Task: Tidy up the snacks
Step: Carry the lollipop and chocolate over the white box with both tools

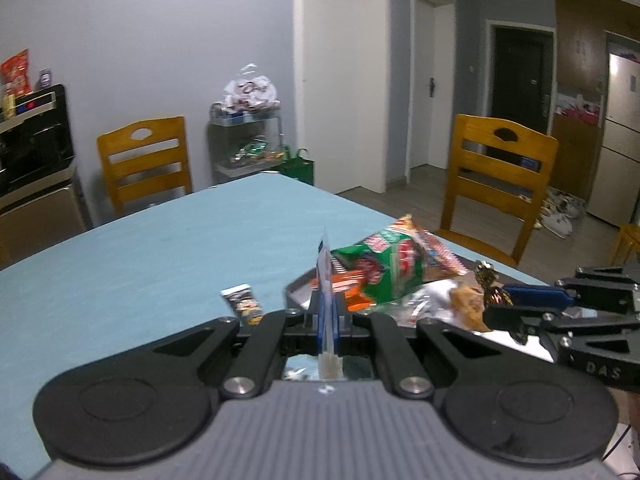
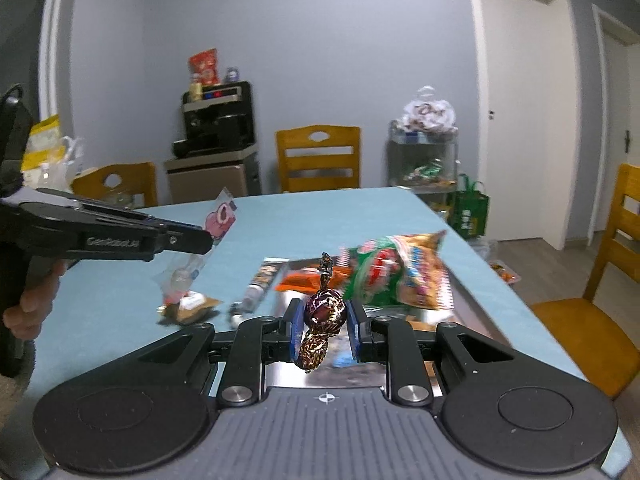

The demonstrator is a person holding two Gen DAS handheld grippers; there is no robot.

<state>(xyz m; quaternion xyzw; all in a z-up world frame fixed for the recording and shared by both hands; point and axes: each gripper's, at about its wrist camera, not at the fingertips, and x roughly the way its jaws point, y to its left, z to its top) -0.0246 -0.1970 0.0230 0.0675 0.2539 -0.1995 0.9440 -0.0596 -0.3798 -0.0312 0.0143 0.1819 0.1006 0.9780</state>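
Left wrist view: my left gripper [image 1: 328, 312] is pinched tight on a thin clear snack packet [image 1: 325, 276], standing edge-on between the pads. It looks light and floppy, so I judge the sealed edge the safest hold. The tray [image 1: 298, 286] of snacks sits just ahead and right.

Right wrist view: my right gripper [image 2: 325, 322] is clamped around a foil-wrapped chocolate ball [image 2: 324, 308]. Rounded, slick foil and probably crushable; I'd squeeze its middle gently. The tray lies just beyond.

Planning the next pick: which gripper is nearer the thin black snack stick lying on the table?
Left. The left gripper, shut on a clear packet, is beside the snack stick; the right gripper, shut on a foil candy, is over the tray.
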